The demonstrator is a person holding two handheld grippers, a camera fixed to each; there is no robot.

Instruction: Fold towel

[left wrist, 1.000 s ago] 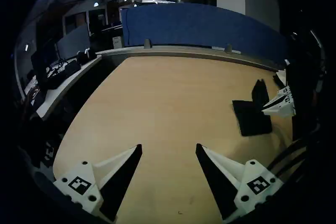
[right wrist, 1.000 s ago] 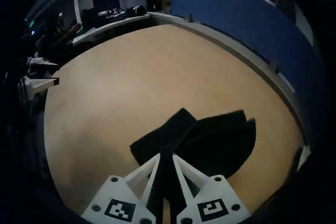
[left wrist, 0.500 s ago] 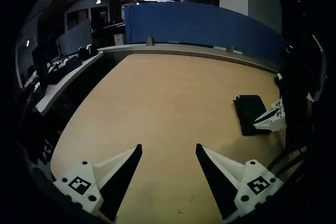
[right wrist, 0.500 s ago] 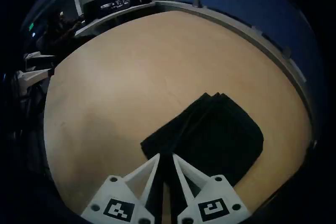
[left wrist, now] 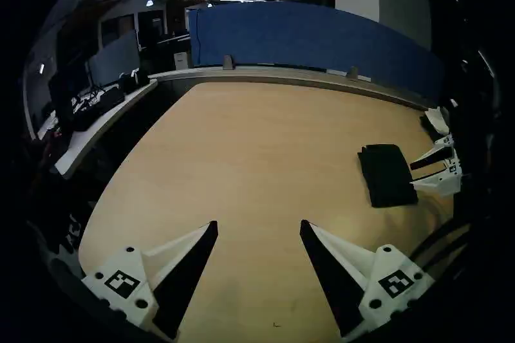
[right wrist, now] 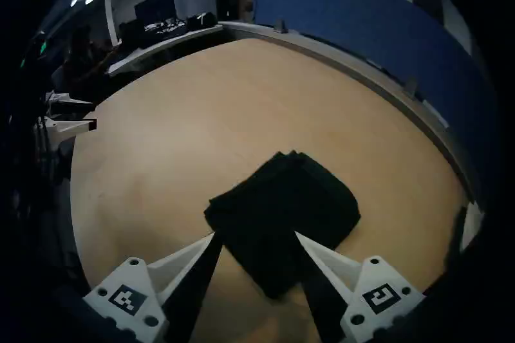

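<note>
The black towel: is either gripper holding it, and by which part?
Nothing is held. The towel lies folded on the table; right gripper and left gripper are both open.

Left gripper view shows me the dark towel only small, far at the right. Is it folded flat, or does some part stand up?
Observer: In the right gripper view the towel lies flat on the table as a compact, roughly square stack.
Operator: Do the jaws of the right gripper hold it?
Observer: No. The right gripper is open, its jaws wide apart, with the towel's near corner lying between them.
</note>
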